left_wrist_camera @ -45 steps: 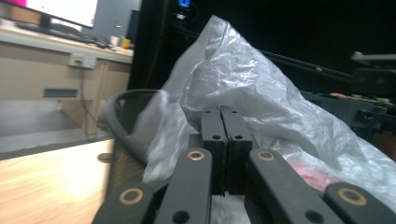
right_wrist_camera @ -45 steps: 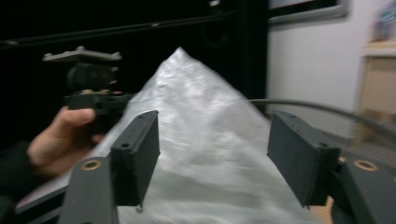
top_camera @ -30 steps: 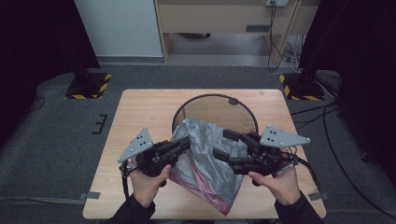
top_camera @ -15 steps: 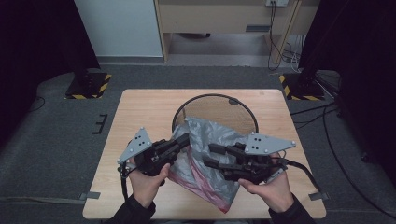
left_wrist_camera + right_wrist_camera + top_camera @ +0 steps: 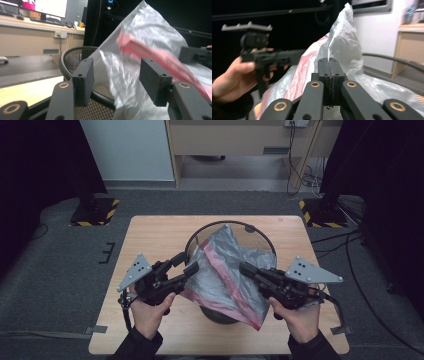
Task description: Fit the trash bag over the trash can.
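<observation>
**One gripper lets go, the other grabs the bag**

A black mesh bin (image 5: 231,270) stands in the middle of the wooden surface (image 5: 150,240). A grey plastic bag (image 5: 225,270) with a pink band lies over the bin and sticks up out of it. It is not yet tucked around the rim.

A second ago the left gripper (image 5: 187,266) was pinching the bag's edge. Its jaws have just been opening. In the left gripper view they now stand apart, with the bag (image 5: 130,62) loose in the gap and just beyond it, and the pads do not press on it. That side of the bag is free now.

The right gripper (image 5: 245,268) did the opposite. A second ago its jaws were wide and lay over the bag. They have just been closing. In the right gripper view (image 5: 329,66) the two pads sit tight together, and a thin bit of the bag (image 5: 342,42) seems to be caught between them and rises up from there.

So the hold has passed from the left side to the right side. It looks like the person is working to spread the bag over the bin. The left gripper likely needs a new spot on the bag's edge, nearer the bin's rim, so both sides can pull the mouth open.
</observation>
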Motion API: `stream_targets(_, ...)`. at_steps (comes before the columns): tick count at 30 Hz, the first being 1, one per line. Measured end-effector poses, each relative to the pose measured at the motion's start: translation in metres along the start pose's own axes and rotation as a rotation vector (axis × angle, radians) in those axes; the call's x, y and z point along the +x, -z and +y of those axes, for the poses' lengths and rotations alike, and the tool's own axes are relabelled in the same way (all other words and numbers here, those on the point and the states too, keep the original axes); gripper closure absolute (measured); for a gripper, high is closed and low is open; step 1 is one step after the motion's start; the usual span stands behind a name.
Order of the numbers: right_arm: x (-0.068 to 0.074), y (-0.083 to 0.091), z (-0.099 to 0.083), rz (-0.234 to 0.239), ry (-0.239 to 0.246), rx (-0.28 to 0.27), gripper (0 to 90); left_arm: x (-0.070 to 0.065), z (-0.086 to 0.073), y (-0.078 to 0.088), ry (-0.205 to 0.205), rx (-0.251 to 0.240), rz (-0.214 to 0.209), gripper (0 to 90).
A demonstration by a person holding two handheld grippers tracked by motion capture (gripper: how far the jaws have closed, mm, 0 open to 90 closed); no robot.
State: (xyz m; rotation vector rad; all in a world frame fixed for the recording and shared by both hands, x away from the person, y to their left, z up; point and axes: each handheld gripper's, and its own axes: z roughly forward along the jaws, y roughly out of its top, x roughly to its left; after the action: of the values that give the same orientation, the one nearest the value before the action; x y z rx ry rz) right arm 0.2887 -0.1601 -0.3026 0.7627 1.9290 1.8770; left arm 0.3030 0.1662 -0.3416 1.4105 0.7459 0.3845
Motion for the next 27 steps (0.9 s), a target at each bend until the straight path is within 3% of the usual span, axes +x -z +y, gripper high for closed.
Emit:
stream_targets(2, -0.002, 0.002, 0.0, -0.018, 0.004, -0.023, 90.0, -0.002, -0.002, -0.002, 0.001, 0.013, -0.005, 43.5)
stream_targets(6, -0.005, 0.003, -0.001, -0.042, 0.008, -0.043, 89.8, -0.007, -0.003, -0.002, -0.033, 0.026, 0.026, 45.7)
stream_targets(9, -0.007, 0.003, -0.002, -0.054, 0.011, -0.051, 89.8, -0.012, -0.004, -0.003, -0.091, 0.041, 0.049, 54.6)
stream_targets(14, -0.01, 0.003, -0.002, -0.063, 0.014, -0.059, 89.6, -0.018, -0.007, -0.006, -0.141, 0.065, 0.015, 79.2)
stream_targets(16, -0.012, 0.003, -0.003, -0.065, 0.017, -0.059, 89.3, -0.019, -0.008, -0.006, -0.165, 0.068, 0.007, 84.6)
stream_targets(21, -0.016, 0.008, -0.002, -0.105, 0.037, -0.062, 89.4, -0.016, -0.006, -0.006, -0.134, 0.078, -0.02, 89.7)
stream_targets(27, -0.026, 0.014, -0.002, -0.096, 0.012, -0.073, 90.0, -0.011, -0.002, -0.003, -0.117, 0.079, -0.014, 90.0)
